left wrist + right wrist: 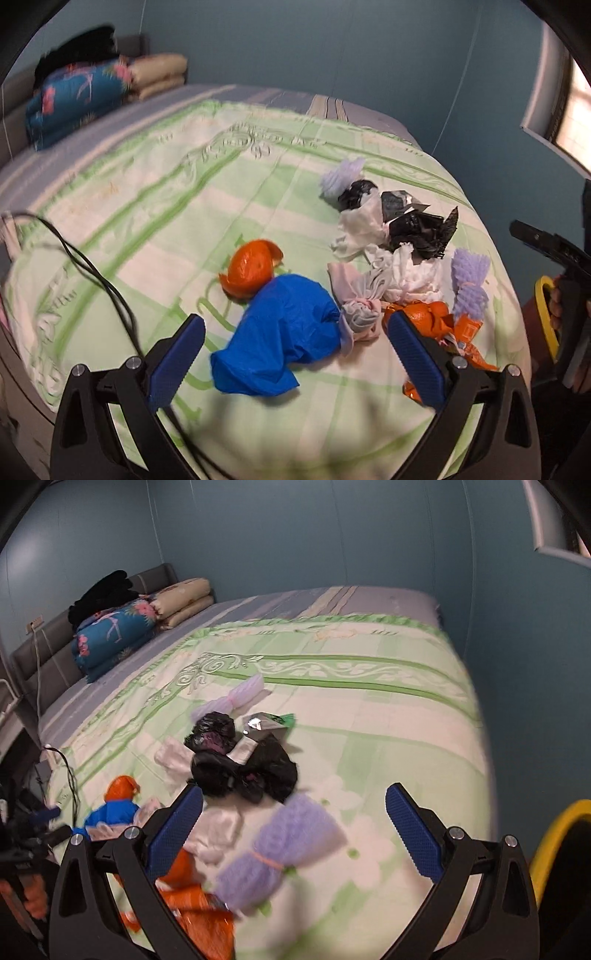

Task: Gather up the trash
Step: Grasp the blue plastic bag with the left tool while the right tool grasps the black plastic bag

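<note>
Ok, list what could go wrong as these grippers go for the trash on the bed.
The open left gripper straddles the blue plastic bag, which touches the orange peel; a grab might drag the peel along. The black cable lies near the left finger and could snag. The purple foam net under the open right gripper looks springy and may slip.

My bed (147, 192) wears a green-and-cream quilt. On it lie trash (391, 236), a blue bag (284, 328), orange peel (251, 271), a cable (92, 273). Folded bedding (114, 635) sits by the headboard.
</note>
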